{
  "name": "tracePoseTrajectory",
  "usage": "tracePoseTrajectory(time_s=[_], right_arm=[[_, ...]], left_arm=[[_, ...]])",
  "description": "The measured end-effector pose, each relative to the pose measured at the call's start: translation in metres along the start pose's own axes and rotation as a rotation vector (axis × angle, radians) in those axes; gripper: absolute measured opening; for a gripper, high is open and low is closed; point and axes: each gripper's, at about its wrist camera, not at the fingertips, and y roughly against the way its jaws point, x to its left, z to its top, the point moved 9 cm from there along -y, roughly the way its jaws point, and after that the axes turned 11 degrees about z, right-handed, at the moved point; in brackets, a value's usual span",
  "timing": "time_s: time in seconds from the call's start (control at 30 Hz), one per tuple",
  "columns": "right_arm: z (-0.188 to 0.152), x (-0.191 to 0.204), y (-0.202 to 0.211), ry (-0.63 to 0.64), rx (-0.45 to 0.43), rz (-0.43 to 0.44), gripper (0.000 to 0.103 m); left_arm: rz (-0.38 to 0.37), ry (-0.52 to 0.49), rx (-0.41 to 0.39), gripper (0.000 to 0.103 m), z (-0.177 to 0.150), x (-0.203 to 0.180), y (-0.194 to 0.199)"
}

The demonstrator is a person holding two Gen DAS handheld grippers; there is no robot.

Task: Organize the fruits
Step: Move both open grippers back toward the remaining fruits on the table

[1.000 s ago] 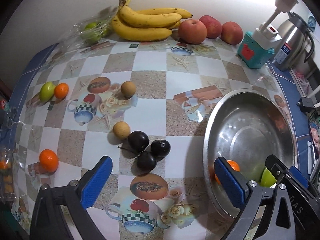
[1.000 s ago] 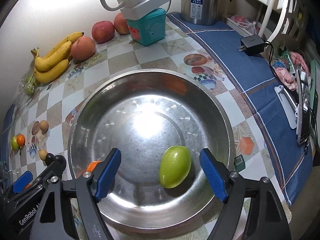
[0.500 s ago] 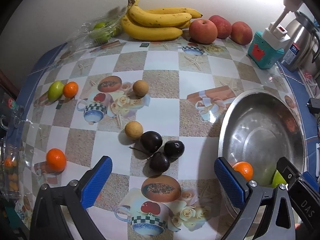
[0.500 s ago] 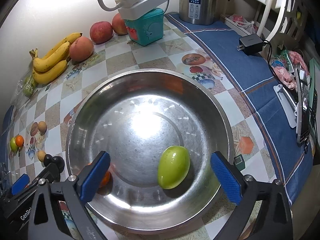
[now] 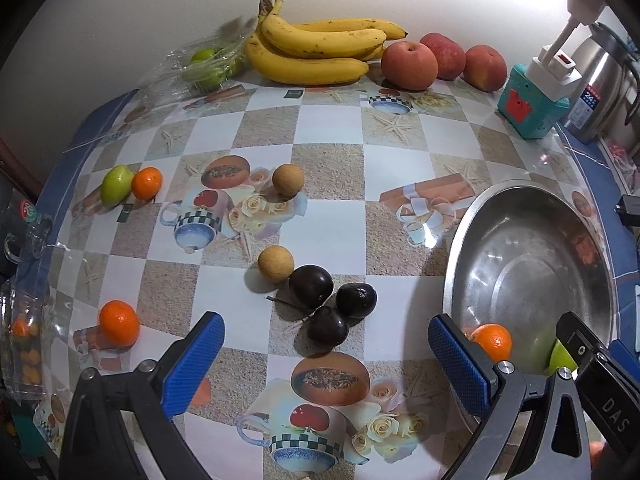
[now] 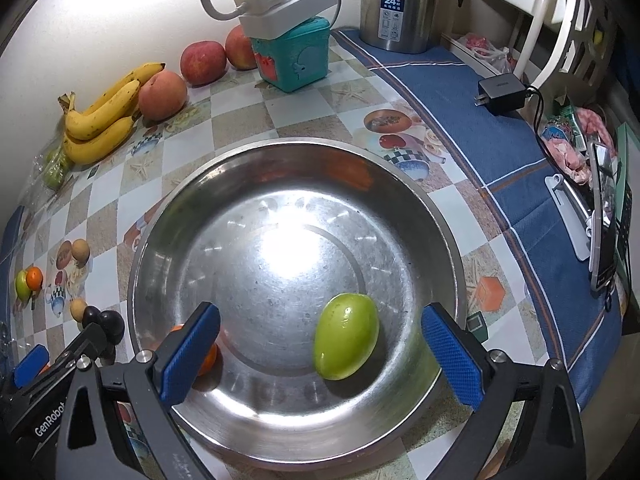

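Checkered tablecloth [image 5: 328,128]; right gripper [image 6: 320,354] half hides bowl's [image 6: 280,160] tangerine [image 6: 208,360].

A white power strip [image 6: 286,2] sits atop a teal box [image 6: 296,58]; beside it a steel thermos [image 6: 402,0], with a black charger [image 6: 502,92] on the blue cloth [image 6: 460,120].

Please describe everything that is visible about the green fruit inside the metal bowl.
The green fruit is smooth, glossy and egg-shaped, yellow-green with a small bright highlight and no visible stem. It lies on its side, tilted, on the sloping inner wall of the steel bowl, toward the near right. Only the bowl touches it. The small orange lies apart on the left. It sits between the wide-open fingers of the right gripper, which do not press on it. The left wrist view shows only a sliver.
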Motion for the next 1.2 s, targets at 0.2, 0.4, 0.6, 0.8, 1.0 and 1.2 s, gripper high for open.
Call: tracePoseTrajectory(time_s=[0.2,0.4,0.6,0.8,1.0,1.2], right_arm=[[0.001,0.001,0.002,0.006,-0.012,-0.001,0.101],[0.000,0.001,-0.001,0.013,0.000,-0.001,0.101],[-0.006,0.008,-0.005,0.011,0.030,0.038,0.101],[-0.003,0.019,0.000,-0.005,0.005,0.089,0.101],[0.002,0.037,0.009,0.004,-0.024,0.128,0.101],[0.001,0.068,0.013,0.047,-0.023,0.194,0.101]], left_arm=[[-0.024,0.026,-0.005,0.103,0.003,0.008,0.004],[-0.027,0.066,0.002,0.103,0.006,0.023,0.000],[-0.055,0.096,-0.005,0.103,0.010,0.041,0.003],[-0.044,0.116,-0.037,0.103,0.016,0.070,0.005],[-0.043,0.115,-0.051,0.103,0.016,0.094,0.004],[0.011,0.166,-0.018,0.103,0.010,0.131,-0.010]])
